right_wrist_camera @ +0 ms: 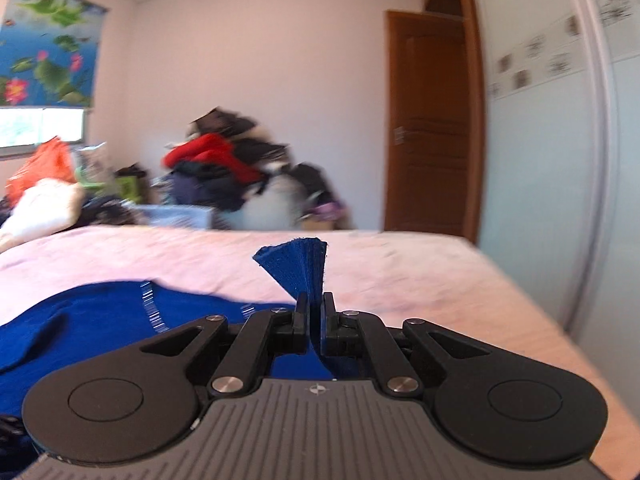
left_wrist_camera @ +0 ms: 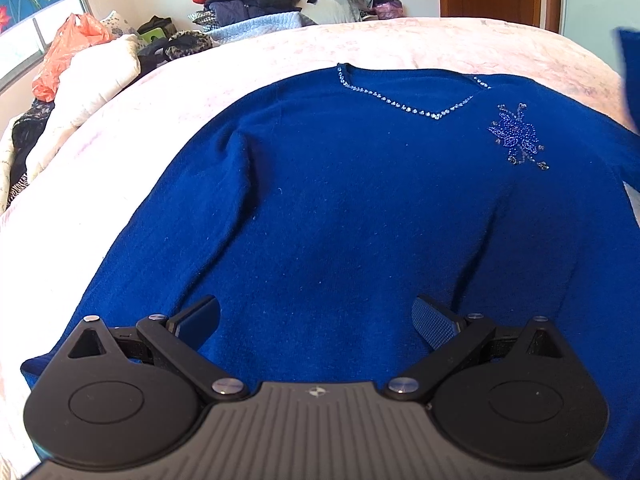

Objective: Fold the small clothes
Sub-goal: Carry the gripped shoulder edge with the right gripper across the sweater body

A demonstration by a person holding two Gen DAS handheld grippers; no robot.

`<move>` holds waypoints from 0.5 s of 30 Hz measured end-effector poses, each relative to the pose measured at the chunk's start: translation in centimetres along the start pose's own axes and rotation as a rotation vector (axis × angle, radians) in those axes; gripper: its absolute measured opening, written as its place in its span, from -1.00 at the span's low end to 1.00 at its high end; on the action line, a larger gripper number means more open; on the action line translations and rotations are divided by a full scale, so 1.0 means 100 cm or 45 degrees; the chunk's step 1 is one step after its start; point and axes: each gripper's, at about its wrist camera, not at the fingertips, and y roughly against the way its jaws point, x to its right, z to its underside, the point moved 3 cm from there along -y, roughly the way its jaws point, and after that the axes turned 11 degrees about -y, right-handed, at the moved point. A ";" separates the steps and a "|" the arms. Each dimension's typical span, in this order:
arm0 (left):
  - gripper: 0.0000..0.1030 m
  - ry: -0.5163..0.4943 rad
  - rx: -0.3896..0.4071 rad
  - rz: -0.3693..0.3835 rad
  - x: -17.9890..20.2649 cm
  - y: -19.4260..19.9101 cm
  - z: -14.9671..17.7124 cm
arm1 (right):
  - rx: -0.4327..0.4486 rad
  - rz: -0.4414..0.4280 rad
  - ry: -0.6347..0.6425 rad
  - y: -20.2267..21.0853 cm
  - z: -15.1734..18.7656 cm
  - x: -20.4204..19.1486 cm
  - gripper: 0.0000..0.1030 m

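Your left gripper [left_wrist_camera: 316,316] hung over the lower front of the blue sweater [left_wrist_camera: 340,208] with its jaws spread wide, gripping nothing. The sweater lay flat, front up, on the pink bedspread [left_wrist_camera: 240,64]. Your right gripper [right_wrist_camera: 315,304] had its jaws pressed together, pinching a bit of the sweater's fabric that fanned out above them.
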 end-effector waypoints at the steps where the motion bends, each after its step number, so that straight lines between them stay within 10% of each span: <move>1: 1.00 0.001 0.000 0.001 -0.001 -0.001 0.000 | -0.030 -0.029 0.005 -0.007 0.004 -0.008 -0.89; 15: 1.00 -0.005 0.017 0.014 -0.008 -0.010 -0.010 | -0.203 -0.127 0.086 -0.021 0.032 -0.050 -0.89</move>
